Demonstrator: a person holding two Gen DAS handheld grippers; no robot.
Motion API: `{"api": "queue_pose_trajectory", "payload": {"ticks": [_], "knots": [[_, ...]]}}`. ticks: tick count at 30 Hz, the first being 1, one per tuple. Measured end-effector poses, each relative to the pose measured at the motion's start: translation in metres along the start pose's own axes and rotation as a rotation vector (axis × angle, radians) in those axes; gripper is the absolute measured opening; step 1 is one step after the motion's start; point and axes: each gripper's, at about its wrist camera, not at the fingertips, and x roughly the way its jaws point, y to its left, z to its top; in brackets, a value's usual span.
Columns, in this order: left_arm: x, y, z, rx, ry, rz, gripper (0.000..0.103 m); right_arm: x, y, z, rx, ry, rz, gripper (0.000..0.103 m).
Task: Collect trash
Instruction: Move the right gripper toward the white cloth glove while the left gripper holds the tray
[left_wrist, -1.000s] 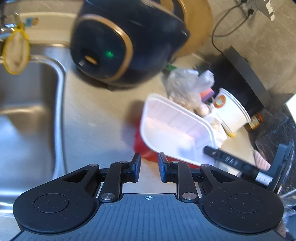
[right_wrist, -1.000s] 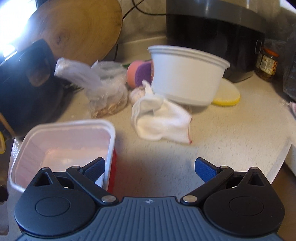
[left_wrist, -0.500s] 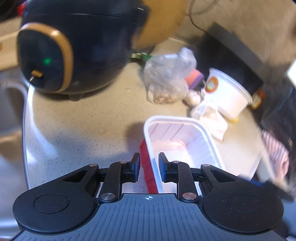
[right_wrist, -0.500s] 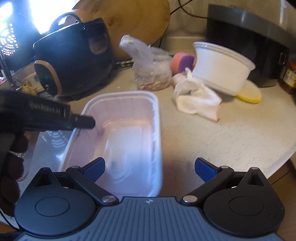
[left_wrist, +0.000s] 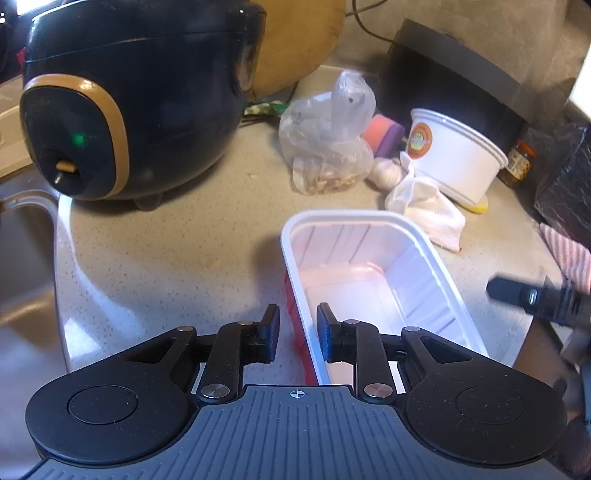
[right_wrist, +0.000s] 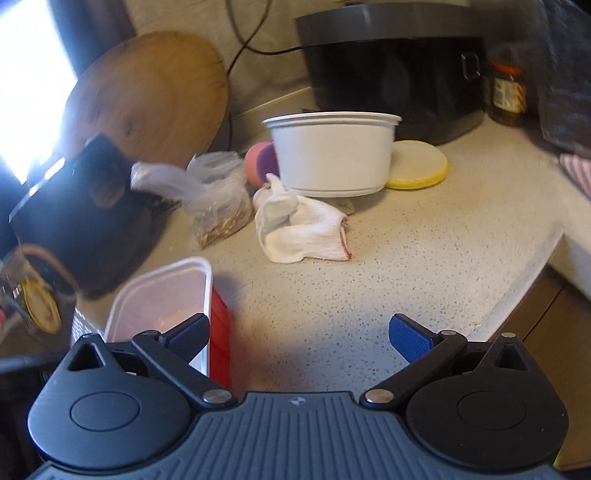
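Observation:
A white plastic tray (left_wrist: 369, 280) with a red outside rests on the speckled counter. Its left wall runs between the fingers of my left gripper (left_wrist: 297, 332), which is shut on that wall near the tray's close corner. In the right wrist view the same tray (right_wrist: 166, 291) lies at the lower left, beside the left blue pad. My right gripper (right_wrist: 299, 332) stands wide open over bare counter, holding nothing. Farther back are a knotted plastic bag of scraps (left_wrist: 325, 147), a crumpled white cloth (right_wrist: 303, 229) and a white paper bowl (right_wrist: 332, 155).
A dark round cooker (left_wrist: 129, 103) stands at the left, with a steel sink (left_wrist: 22, 277) beyond it. A black appliance (right_wrist: 391, 70), a jar (right_wrist: 509, 92), a yellow lid (right_wrist: 417, 166) and a wooden board (right_wrist: 147, 96) line the back. The counter's edge (right_wrist: 517, 291) drops off at the right.
The left view swung away from the sink and the tray's wall now sits between the left fingers. The right gripper shifted right, so the tray slid to its lower left.

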Motion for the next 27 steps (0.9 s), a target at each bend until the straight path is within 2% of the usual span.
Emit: {"api": "queue_pose_trajectory", "payload": {"ticks": [3, 8, 11, 17, 20, 21, 23, 24, 26, 27], "knots": [[0.004, -0.001, -0.004, 0.024, 0.065, -0.005, 0.023, 0.010, 0.004, 0.007, -0.050, -0.009, -0.038, 0.103], [-0.006, 0.003, -0.009, 0.012, 0.064, 0.028, 0.015, 0.031, 0.025, 0.017, -0.284, -0.077, -0.162, 0.103], [-0.015, 0.009, -0.012, -0.007, 0.046, 0.057, 0.014, 0.051, 0.033, 0.027, -0.365, -0.087, -0.181, 0.103], [-0.028, 0.024, -0.019, -0.061, 0.033, 0.124, 0.015, 0.095, 0.040, 0.047, -0.357, -0.057, -0.177, 0.103], [-0.032, 0.032, -0.023, -0.103, 0.030, 0.122, 0.015, 0.110, 0.042, 0.052, -0.348, -0.045, -0.174, 0.102], [-0.032, 0.035, -0.023, -0.114, 0.033, 0.118, 0.015, 0.112, 0.042, 0.053, -0.343, -0.043, -0.170, 0.100], [-0.035, 0.039, -0.024, -0.128, 0.030, 0.118, 0.015, 0.115, 0.043, 0.055, -0.336, -0.040, -0.167, 0.082], [-0.036, 0.041, -0.025, -0.138, 0.026, 0.121, 0.015, 0.115, 0.044, 0.054, -0.337, -0.044, -0.175, 0.077], [-0.039, 0.047, -0.027, -0.163, 0.018, 0.126, 0.015, 0.114, 0.047, 0.052, -0.343, -0.043, -0.168, 0.055], [-0.041, 0.049, -0.028, -0.174, 0.013, 0.125, 0.015, 0.111, 0.048, 0.050, -0.340, -0.034, -0.149, 0.051]]}}
